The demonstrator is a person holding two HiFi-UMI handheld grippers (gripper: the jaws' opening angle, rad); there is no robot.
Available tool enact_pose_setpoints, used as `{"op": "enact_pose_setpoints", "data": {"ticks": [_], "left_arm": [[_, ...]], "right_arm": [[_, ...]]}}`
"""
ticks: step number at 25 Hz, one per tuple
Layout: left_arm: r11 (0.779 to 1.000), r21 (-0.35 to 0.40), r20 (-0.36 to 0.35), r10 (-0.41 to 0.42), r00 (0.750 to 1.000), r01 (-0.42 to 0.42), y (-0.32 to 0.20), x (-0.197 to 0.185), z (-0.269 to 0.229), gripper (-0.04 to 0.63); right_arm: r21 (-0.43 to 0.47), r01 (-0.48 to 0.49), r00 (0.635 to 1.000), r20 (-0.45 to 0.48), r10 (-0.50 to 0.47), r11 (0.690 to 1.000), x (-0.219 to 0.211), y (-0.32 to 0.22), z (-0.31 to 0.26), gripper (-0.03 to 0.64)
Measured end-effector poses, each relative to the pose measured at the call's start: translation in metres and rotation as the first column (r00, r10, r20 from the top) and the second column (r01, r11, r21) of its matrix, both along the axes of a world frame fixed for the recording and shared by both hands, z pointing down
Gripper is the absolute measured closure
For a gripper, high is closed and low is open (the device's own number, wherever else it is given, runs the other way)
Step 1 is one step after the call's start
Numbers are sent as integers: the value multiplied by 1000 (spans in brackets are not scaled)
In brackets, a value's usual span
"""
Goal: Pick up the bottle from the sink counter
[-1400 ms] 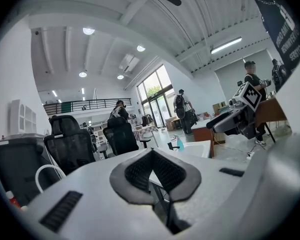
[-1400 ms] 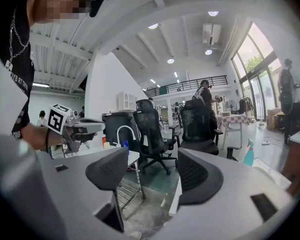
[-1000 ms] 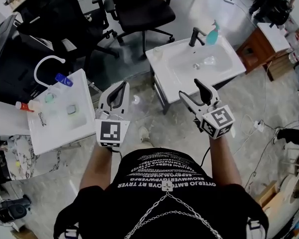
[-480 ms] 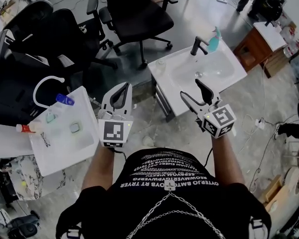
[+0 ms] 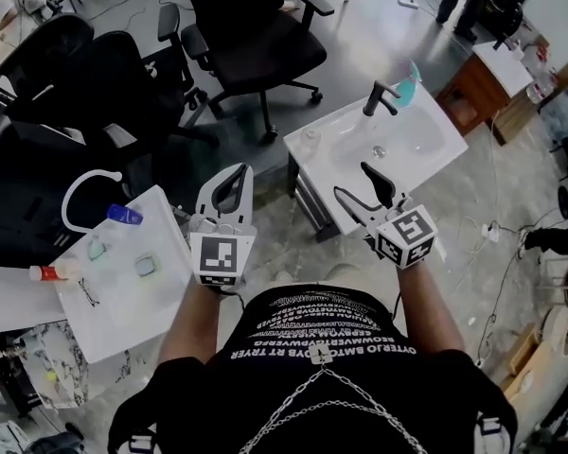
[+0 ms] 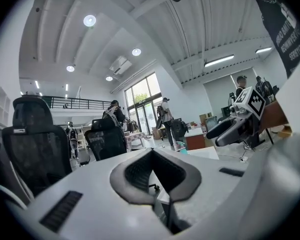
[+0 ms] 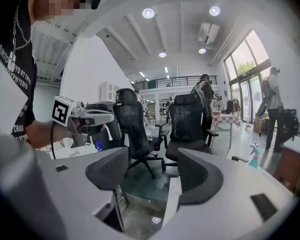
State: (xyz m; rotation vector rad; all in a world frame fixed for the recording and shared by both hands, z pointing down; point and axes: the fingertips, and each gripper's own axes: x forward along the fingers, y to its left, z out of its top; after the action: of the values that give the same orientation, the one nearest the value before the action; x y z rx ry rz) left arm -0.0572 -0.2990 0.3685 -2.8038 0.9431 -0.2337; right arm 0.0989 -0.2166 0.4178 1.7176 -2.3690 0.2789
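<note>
A white sink counter stands ahead on the right with a black faucet. A teal spray bottle stands at its back edge beside the faucet and shows small in the right gripper view. A small clear container sits on the counter's left corner. My right gripper hangs open and empty over the counter's near edge, its jaws well apart. My left gripper is left of the counter over the floor, its tips meeting with nothing held.
A second white sink counter at the left carries a blue bottle, a red-capped bottle and a white arched faucet. Black office chairs stand behind. A wooden cabinet is right of the sink. People stand in the distance.
Both grippers have moved forward together toward the right sink counter, which now lies closer under the right gripper. Neither gripper's jaws have changed.
</note>
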Motion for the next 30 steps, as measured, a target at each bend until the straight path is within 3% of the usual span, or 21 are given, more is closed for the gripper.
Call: {"op": "enact_pose_setpoints", "data": {"ticks": [7,17,23,30], "left_arm": [[999,-27,27,25,999,-24,-15,20,15,591],[993,-49,76,-105,992,109,-70,26,23,590],[982,-67,88,-171,981,177,-103,39,30,591],[980,-61,92,-184,979,190,-129,70,45,591]], "right_arm": [[-75,6,1000,12,-5,997,8,-26,36,330],[-169,82,997,25,-79,982,43,-100,102,328],[-250,145,989,36,-141,957,62,-142,154,320],[-314,211,976,7,-220,926,80,-185,215,307]]}}
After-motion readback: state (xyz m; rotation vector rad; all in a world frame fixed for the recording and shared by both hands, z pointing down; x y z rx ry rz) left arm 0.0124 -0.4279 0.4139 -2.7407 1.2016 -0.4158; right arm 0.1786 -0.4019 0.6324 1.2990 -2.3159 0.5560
